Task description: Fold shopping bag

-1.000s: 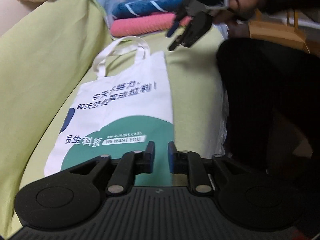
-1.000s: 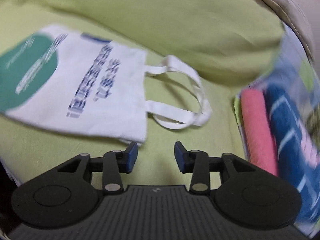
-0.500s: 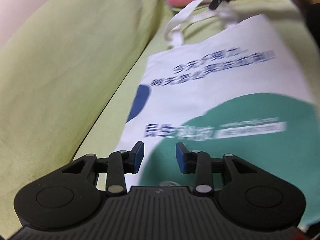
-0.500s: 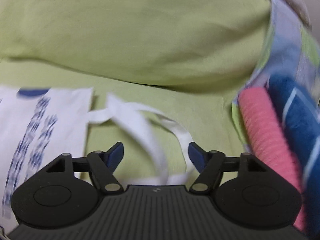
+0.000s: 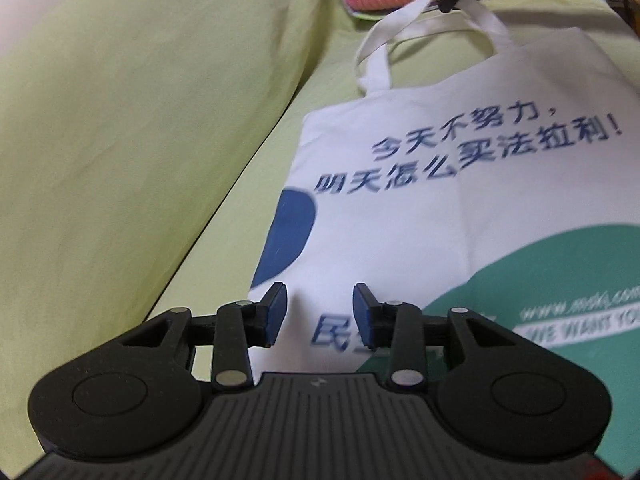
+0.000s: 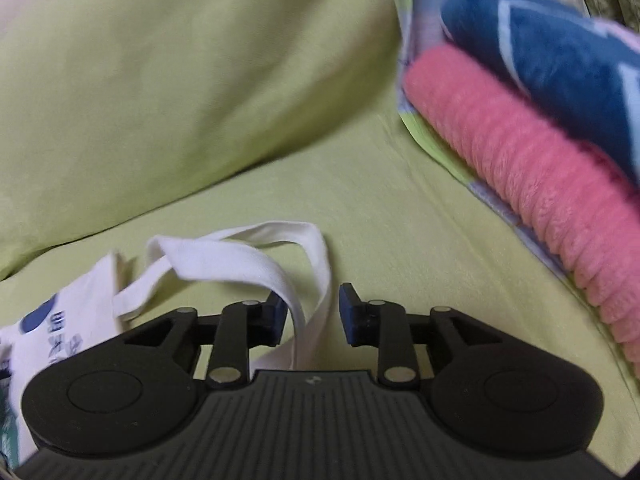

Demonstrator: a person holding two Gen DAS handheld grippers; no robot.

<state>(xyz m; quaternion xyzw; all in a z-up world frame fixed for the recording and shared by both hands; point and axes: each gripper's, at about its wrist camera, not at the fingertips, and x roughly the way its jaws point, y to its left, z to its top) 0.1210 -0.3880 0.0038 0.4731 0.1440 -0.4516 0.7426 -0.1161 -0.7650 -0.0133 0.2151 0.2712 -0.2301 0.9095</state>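
White bag [image 5: 460,184] lies flat; right gripper [image 6: 312,312] has narrowed its jaws around the handles [image 6: 256,256], not yet clamped; left gripper [image 5: 320,308] hovers, jaws apart.

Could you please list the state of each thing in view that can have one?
shopping bag: flat, unfolded, print up.
bag handles: between the right gripper's open jaws, not clamped.
left gripper: open, empty, over bag's bottom edge.
right gripper: open.
pink towel: folded, in stack.

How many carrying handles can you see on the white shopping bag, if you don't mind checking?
2. One handle runs between the open right gripper fingers, while the other handle loops beside it. Both rise from the shopping bag top edge, far from the left gripper.
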